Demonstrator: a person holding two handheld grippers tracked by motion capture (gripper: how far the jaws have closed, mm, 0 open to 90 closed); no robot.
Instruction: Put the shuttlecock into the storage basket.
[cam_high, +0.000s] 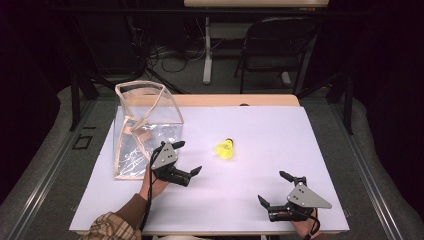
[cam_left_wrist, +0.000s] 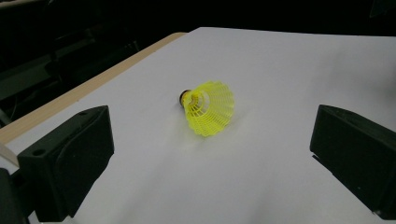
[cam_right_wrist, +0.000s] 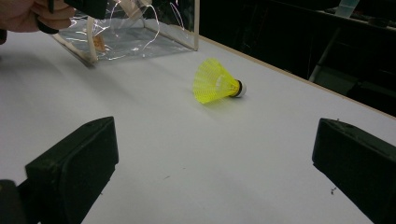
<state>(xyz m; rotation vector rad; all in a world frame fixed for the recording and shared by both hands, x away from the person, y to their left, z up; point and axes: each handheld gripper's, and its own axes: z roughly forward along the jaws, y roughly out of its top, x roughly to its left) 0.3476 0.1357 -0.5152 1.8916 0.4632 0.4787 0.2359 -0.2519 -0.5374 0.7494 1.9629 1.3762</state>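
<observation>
Shuttlecock (cam_high: 225, 149) lies on its side mid-table, just right of the clear bag (cam_high: 145, 127). Left gripper (cam_high: 189, 159) faces it, jaws wide and empty; right gripper (cam_high: 274, 189) likewise. Best to pinch the skirt gently, avoiding crushing.

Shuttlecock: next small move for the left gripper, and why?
Probably ease the left gripper forward so its open jaws straddle the yellow shuttlecock. It lies on its side on the white table, untouched, centred between those jaws in the left gripper view. The right gripper is open too but sits farther off.
</observation>
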